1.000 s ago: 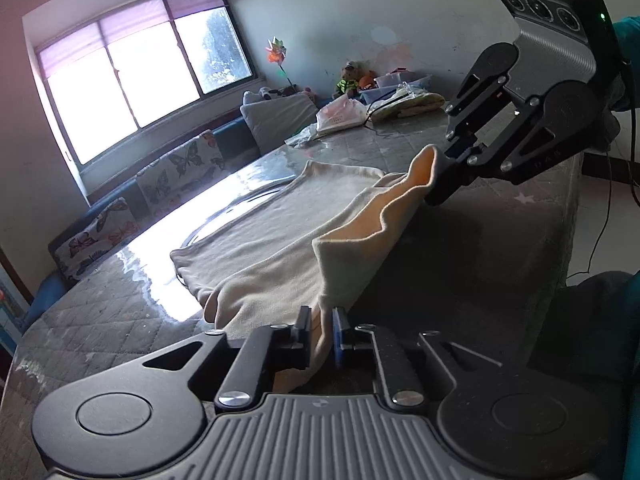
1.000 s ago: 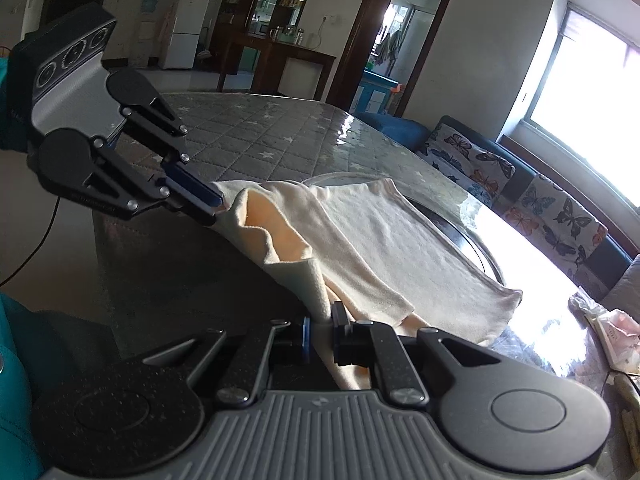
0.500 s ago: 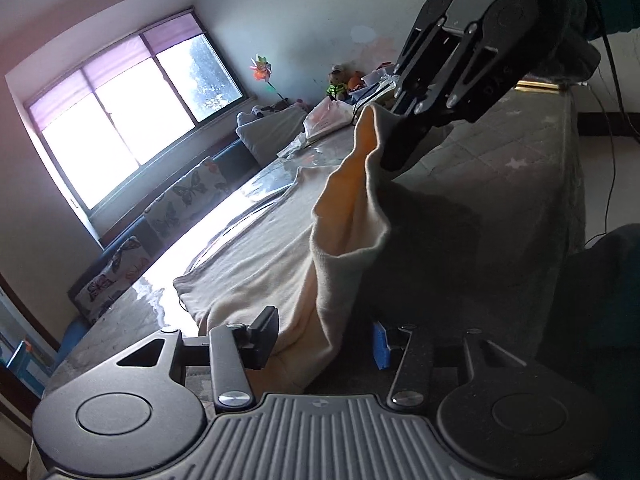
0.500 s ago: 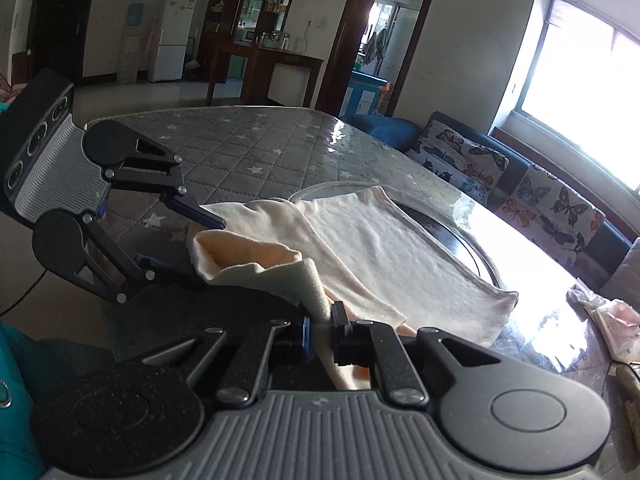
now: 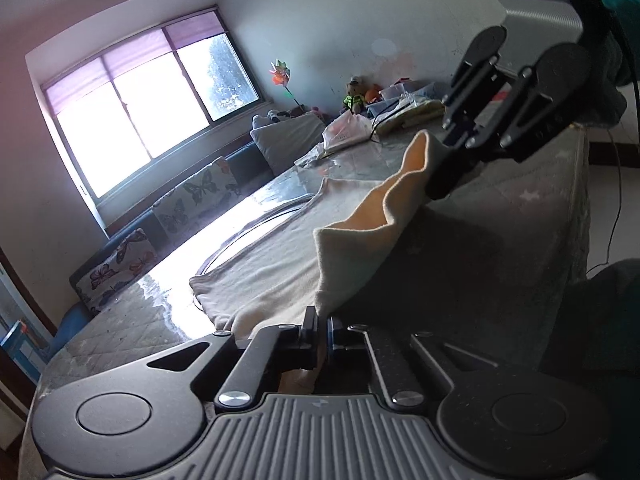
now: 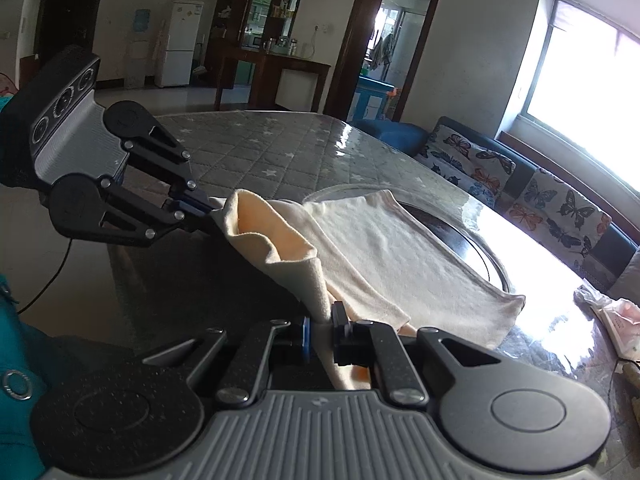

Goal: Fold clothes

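A large table [image 6: 280, 152] covered in a grey quilted cloth with pale stars fills the middle of the right wrist view, its surface glossy where window glare hits at right. A dark round glass turntable [image 6: 472, 240] sits on it, right of centre. A cream garment [image 6: 384, 248] lies partly over the turntable, its far part flat on the table, its near edge lifted off the surface. In the left wrist view, upper centre, a white plastic bag [image 5: 346, 132] and a pile of yellowish folded items [image 5: 416, 114] lie on the table's far end.
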Motion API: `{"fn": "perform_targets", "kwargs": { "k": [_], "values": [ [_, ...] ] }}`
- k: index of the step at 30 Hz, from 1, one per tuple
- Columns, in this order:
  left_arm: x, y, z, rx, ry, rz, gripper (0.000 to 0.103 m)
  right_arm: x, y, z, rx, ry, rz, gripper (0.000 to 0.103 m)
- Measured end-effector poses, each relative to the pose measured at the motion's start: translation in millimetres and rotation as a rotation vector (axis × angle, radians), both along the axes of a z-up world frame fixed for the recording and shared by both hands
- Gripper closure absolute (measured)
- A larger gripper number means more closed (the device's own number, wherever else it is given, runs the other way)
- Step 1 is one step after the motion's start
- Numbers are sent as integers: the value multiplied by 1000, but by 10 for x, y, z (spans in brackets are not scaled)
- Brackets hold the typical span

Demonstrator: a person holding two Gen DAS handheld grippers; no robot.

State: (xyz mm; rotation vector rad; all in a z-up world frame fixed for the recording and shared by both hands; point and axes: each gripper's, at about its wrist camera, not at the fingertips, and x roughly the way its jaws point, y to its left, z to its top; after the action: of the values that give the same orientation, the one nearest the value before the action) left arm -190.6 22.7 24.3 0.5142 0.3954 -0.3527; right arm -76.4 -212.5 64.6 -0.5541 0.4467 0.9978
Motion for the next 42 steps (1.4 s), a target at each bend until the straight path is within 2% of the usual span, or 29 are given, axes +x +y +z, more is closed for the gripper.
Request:
{"fn": "perform_targets", "kwargs": {
  "k": [6,10,18,25,29,34,40,42],
  "values": [
    [-329,11,229,-6,37,-49,98,-195,-108,143,-1,58,46,94],
    [-379,-13,344,-2,33,-57,98,-239,-152,240,-6,89,55,94],
    [89,-2,477,-11,-27,-4,98,155,-135,442,30,99,12,94],
    [922,36,509,2,-35,49,98,848,24,520,42,105,-42,94],
    [1487,46,404,12,11,109,98,1287,172,421,23,105,-77,94],
    [2051,75,138,8,69,179,98,1755,364,115,2,125,-153,94],
    [2278,65,-158,33,127,212,97,2057,362,-305,29,170,-283,91],
    [2283,68,-217,34,137,221,93,2096,348,-387,38,168,-314,85]
  ]
}}
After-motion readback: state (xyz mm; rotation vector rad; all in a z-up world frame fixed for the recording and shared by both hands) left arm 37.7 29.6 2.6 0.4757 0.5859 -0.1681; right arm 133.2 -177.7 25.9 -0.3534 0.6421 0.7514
